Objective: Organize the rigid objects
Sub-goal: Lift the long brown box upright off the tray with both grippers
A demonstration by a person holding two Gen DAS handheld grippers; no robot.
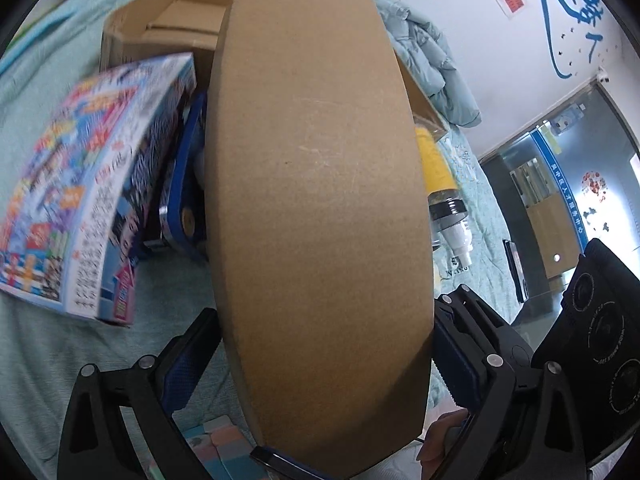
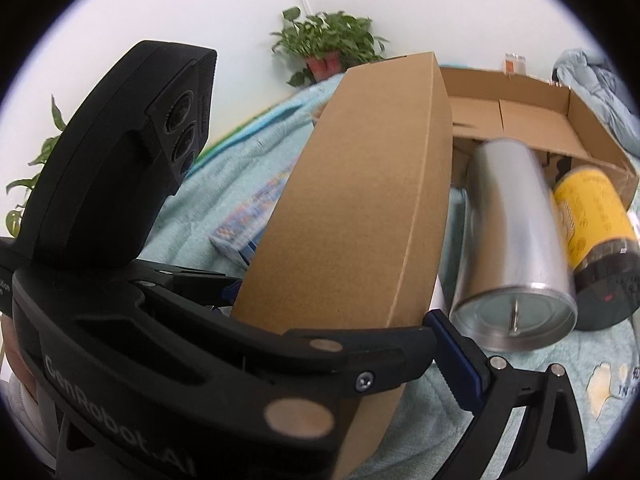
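Note:
A flat brown cardboard box (image 1: pixel 320 200) stands on edge between the fingers of my left gripper (image 1: pixel 324 360), which is shut on its two sides. In the right wrist view the same box (image 2: pixel 360 208) fills the middle, with the left gripper clamped on its near end. My right gripper's blue-padded right finger (image 2: pixel 460 364) shows beside the box; its other finger is hidden, so its state is unclear. A colourful puzzle box (image 1: pixel 80 184) lies left of the brown box. A silver can (image 2: pixel 512 248) and a yellow jar (image 2: pixel 592 220) lie to the right.
A large open carton (image 2: pixel 560 120) sits behind on the light blue quilt (image 1: pixel 36 360). A blue tin (image 1: pixel 184 184) leans beside the puzzle box. A bunched blue blanket (image 1: pixel 432 60) lies at the back. Potted plants (image 2: pixel 328 40) stand by the wall.

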